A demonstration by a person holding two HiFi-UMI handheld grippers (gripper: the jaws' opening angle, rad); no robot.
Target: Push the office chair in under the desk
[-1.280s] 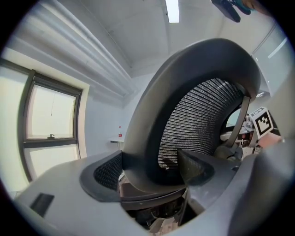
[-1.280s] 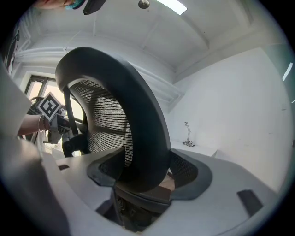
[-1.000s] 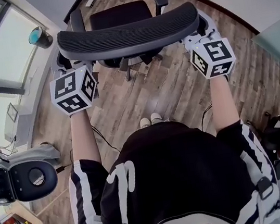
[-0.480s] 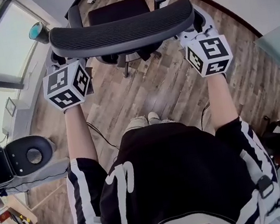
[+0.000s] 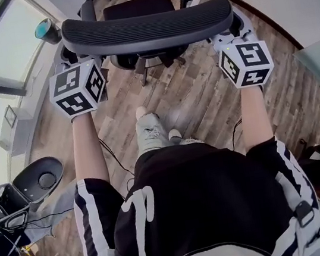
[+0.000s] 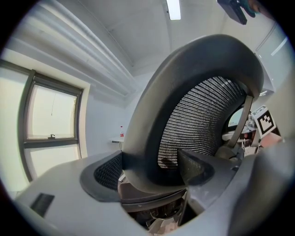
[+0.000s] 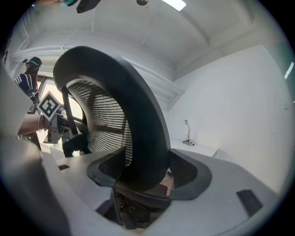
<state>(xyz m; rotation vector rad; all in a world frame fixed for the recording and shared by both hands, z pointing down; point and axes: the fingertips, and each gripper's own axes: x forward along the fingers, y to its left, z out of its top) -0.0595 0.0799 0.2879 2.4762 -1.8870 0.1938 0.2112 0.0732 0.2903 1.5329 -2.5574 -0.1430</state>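
Now, risk: slip off the curved rim of the black mesh-back office chair (image 5: 147, 27) under an uneven push; likely swivel instead of a straight roll.
foot risk: grey shoe (image 5: 149, 133) near the chair base, could clip it.
left gripper (image 5: 70, 65) (image 6: 152, 170): part open, clamped on backrest's left end.
right gripper (image 5: 233, 35) (image 7: 144, 171): part open, clamped on backrest's right end.
chair position: on wooden floor (image 5: 203, 96), straight ahead between both grippers; bench not made out.

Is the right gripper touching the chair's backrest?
Touching. The right gripper view shows the backrest rim held between the jaws of the right gripper, with both pressing on it.
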